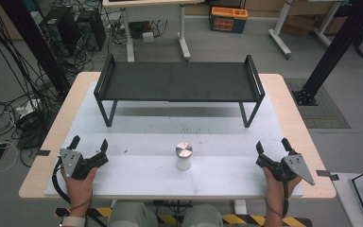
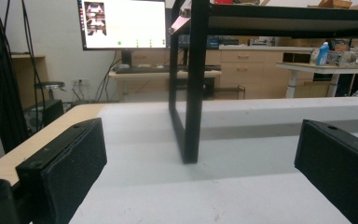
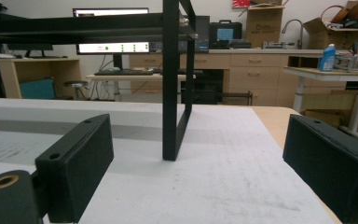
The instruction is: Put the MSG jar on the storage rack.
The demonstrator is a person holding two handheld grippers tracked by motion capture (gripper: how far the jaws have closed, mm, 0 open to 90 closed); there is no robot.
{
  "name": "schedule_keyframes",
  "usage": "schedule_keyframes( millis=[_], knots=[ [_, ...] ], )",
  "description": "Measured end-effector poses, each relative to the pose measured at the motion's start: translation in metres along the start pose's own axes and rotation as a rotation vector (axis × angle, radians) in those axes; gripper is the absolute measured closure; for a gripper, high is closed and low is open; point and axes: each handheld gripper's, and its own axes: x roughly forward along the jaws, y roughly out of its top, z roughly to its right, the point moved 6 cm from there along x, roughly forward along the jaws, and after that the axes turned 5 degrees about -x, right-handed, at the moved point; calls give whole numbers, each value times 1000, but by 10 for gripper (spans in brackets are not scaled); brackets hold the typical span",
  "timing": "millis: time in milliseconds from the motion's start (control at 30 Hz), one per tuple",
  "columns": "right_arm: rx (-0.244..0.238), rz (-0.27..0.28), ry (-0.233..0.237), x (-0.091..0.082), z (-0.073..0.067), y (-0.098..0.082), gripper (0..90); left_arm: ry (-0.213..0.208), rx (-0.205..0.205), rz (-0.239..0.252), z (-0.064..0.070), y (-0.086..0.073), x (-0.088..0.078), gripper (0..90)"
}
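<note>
Left gripper (image 1: 90,145): rests on the white mat (image 1: 137,175) near the table's left edge, jaws spread wide with nothing between them.
Left gripper view: the rack's left leg (image 2: 190,84) stands ahead between the black pads (image 2: 65,168), well apart from them.
Canister (image 1: 184,156): small white cylinder with a silver lid, upright on the mat midway between both grippers, touched by neither.
Black rack (image 1: 179,81): stands behind the canister.
Right gripper (image 1: 272,144): rests near the right edge, jaws apart and empty.
</note>
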Motion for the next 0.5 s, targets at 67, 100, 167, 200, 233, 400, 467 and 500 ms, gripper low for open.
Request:
schedule_keyframes(
  millis=[67, 100, 167, 200, 233, 400, 467, 500],
  knots=[
    [10, 1, 26, 0, 2, 0, 97, -1, 1, 0, 0, 0, 0, 24],
    [10, 1, 26, 0, 2, 0, 97, -1, 1, 0, 0, 0, 0, 25],
    [10, 4, 46, -1, 2, 2, 105, 0, 1, 0, 0, 0, 0, 25],
    [9, 7, 53, -1, 2, 3, 107, 0, 1, 0, 0, 0, 0, 25],
    [3, 11, 63, -1, 2, 4, 109, 0, 2, 0, 0, 0, 0, 25],
    [16, 33, 158, 2, 4, 12, 126, 0, 1, 2, 0, 0, 0, 24],
    [14, 34, 177, 2, 3, 14, 127, 0, 2, 2, 0, 0, 0, 24],
    [9, 34, 191, 3, 3, 16, 127, 0, 1, 2, 0, 0, 0, 25]
  ],
)
